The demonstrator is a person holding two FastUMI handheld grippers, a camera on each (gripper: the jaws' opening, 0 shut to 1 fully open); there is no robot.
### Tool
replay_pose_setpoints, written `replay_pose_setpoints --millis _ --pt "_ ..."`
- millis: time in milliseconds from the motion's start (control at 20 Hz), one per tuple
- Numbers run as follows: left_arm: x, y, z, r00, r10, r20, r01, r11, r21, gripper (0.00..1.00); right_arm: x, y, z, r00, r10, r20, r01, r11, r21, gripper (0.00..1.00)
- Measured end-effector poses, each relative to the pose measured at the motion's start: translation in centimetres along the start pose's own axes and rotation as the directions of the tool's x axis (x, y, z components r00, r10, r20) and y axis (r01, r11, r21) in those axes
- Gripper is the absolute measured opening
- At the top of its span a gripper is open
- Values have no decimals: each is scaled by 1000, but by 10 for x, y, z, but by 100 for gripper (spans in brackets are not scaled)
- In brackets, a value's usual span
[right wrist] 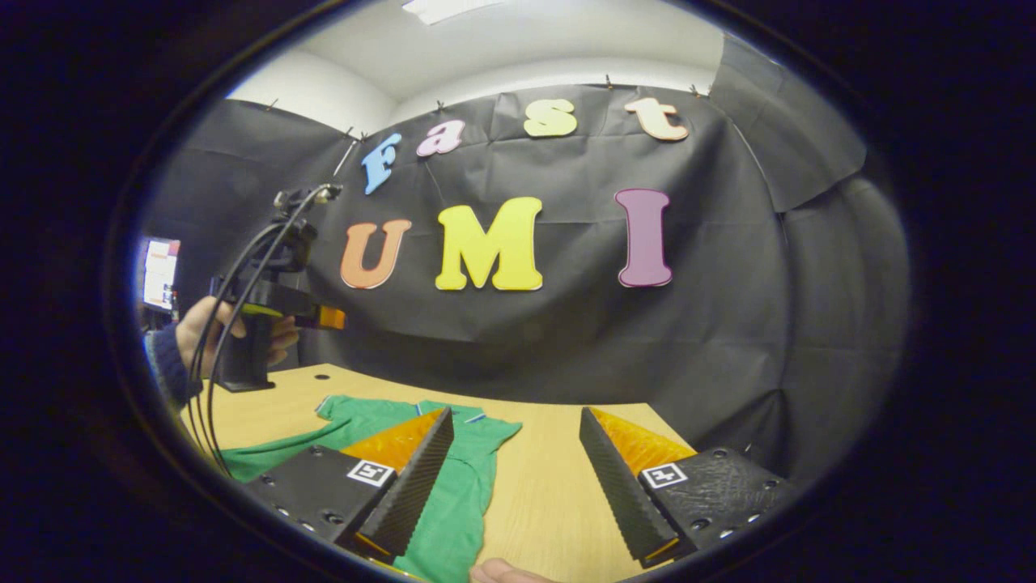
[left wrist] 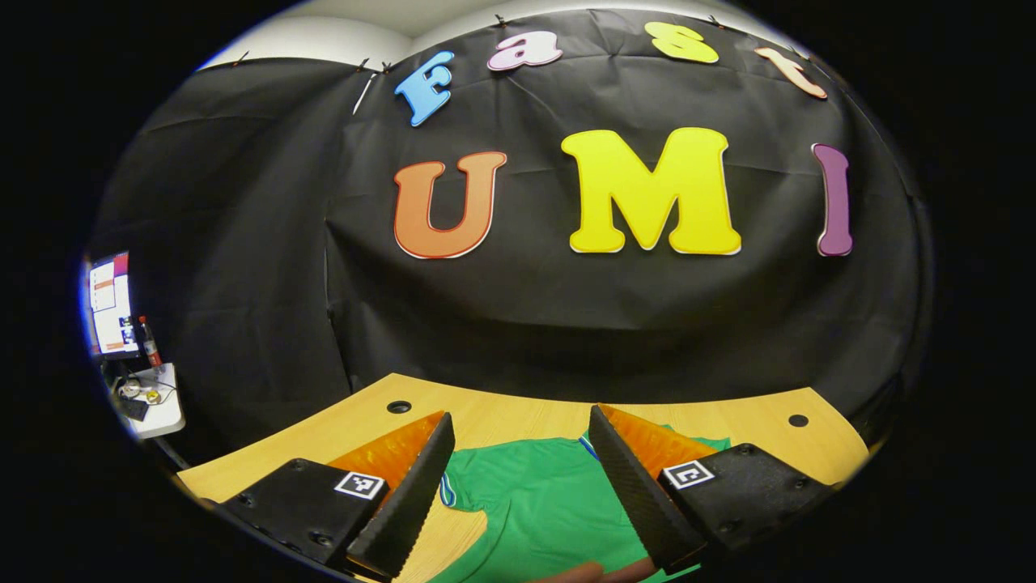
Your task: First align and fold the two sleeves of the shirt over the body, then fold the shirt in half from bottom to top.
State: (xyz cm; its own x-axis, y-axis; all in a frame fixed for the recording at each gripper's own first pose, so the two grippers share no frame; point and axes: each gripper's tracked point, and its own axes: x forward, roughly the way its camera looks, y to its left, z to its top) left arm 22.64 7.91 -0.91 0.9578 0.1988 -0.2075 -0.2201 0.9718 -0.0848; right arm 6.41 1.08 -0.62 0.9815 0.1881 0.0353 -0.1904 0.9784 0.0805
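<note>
In the left gripper view, the left tool (left wrist: 518, 478) hangs with its fingers spread wide and nothing between them, above the green short-sleeved shirt (left wrist: 534, 502) that lies flat on the light wooden table (left wrist: 502, 417). In the right gripper view, the right tool (right wrist: 514, 478) is likewise spread and empty, over bare table beside the shirt's sleeve. Farther off, a hand (right wrist: 202, 324) holds the other tool above the table's far left corner.
</note>
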Motion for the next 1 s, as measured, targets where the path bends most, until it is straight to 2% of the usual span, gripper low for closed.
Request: replay_pose_setpoints --millis 150,300,450,500,550,750,900,950,1000 --pt "44 10 -10 1000 25 15 -25 999 25 100 9 -14 -11 999 0 -33 2 998 61 96" --pt "83 15 -43 999 5 -39 -3 998 62 100 18 -28 -19 998 -15 -56 21 995 99 93" --pt "106 40 -85 992 35 -119 -28 998 60 100 24 -30 -20 999 -11 -42 15 995 96 96" --pt "112 48 -101 987 37 -154 -30 999 45 100 25 -26 -19 999 5 -36 -1 995 97 91" --pt "117 55 -115 982 44 -185 -39 999 30 100 26 -21 -20 999 23 -32 -19 995 96 96" --pt "133 85 -167 942 88 -324 -91 996 5 100 29 -9 -26 998 59 -38 -56 995 77 95" --pt "136 79 -200 898 39 -439 -68 996 -50 100 31 -13 -26 999 36 -38 -34 998 61 96" --pt "137 79 -206 887 35 -460 -67 996 -54 100 32 -15 -26 999 31 -38 -28 997 67 96" --pt "139 85 -210 883 56 -467 -79 996 -29 100 33 -16 -26 999 28 -40 -25 997 79 91"
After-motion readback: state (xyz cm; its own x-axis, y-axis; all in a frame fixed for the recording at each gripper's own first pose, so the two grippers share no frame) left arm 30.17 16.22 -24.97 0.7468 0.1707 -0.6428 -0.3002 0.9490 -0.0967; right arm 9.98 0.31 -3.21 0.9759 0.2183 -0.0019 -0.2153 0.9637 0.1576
